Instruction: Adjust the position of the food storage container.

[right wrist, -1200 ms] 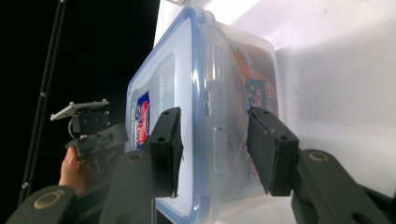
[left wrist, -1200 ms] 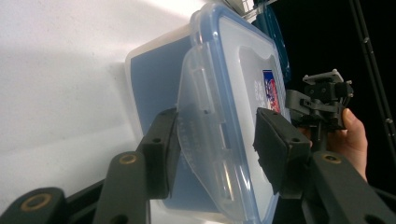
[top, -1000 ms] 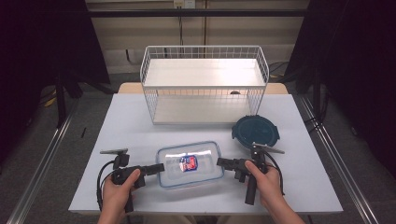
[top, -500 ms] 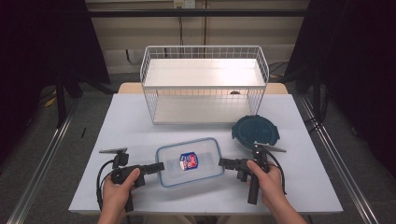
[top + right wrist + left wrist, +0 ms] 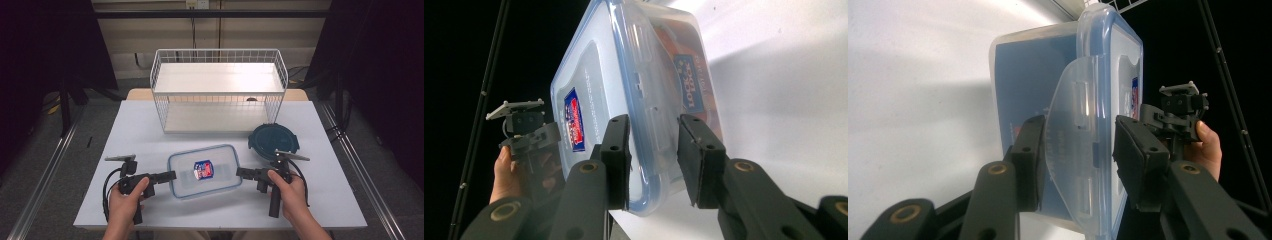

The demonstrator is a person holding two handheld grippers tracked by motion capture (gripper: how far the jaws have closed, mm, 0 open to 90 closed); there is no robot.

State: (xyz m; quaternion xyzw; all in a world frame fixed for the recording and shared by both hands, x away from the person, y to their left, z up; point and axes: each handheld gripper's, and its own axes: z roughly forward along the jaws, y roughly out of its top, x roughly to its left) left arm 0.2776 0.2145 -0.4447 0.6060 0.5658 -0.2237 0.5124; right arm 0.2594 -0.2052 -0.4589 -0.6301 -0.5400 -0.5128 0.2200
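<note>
A clear rectangular container (image 5: pixel 202 170) with a blue-rimmed snap lid and a red and blue sticker lies on the white table (image 5: pixel 125 130), near its front edge. My left gripper (image 5: pixel 170 176) is shut on the container's left end. In the left gripper view, the jaws (image 5: pixel 1075 155) pinch the end flap and the lid (image 5: pixel 1098 75). My right gripper (image 5: pixel 241 172) has just been closing its jaws on the right end. In the right gripper view, its pads (image 5: pixel 651 160) press on the lid (image 5: pixel 589 75) and the base. Both grippers are rolled onto their sides.
A white wire basket (image 5: pixel 218 51) with a shelf stands at the back of the table. A dark round lid (image 5: pixel 273 141) lies just behind my right hand. Dark curtains and metal rails flank the table.
The container has edged slightly toward the basket. My right gripper's jaws have narrowed onto its end. Both hands have barely moved.
</note>
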